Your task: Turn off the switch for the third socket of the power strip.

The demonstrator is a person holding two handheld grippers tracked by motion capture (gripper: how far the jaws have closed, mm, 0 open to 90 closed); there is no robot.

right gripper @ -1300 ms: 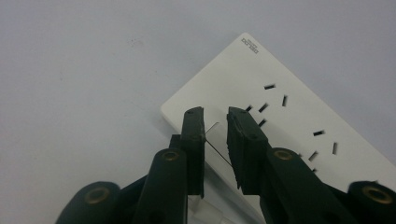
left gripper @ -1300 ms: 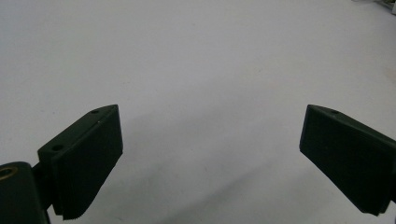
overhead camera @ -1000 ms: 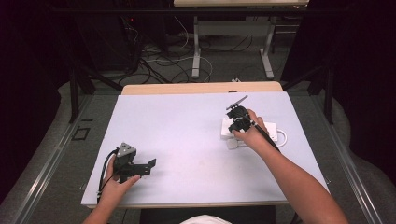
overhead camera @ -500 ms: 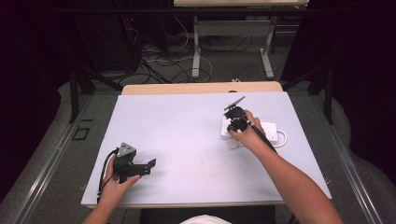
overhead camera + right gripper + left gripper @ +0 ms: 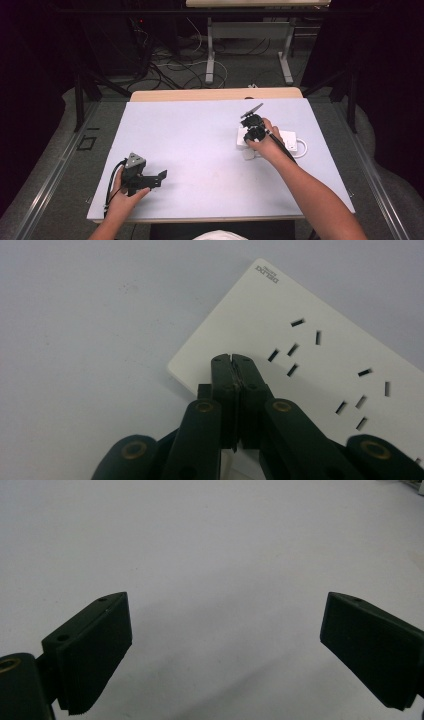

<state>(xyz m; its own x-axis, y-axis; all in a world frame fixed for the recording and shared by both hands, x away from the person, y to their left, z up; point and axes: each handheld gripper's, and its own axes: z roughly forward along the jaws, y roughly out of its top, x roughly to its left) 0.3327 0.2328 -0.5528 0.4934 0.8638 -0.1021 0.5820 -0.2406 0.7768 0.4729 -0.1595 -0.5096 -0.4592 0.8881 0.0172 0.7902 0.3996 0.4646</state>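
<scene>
- The left hand-held gripper lies low at the near-left corner of the worktop, wrapped by the left hand, forearm coming in from the near edge; its jaws stand wide apart over bare surface.
- The right forearm reaches diagonally forward; the right hand-held gripper has its jaws pressed together with nothing between them, tips over the near-left corner of the white power strip.
- That strip lies flat at right of centre, its white cable looped beside it.
</scene>
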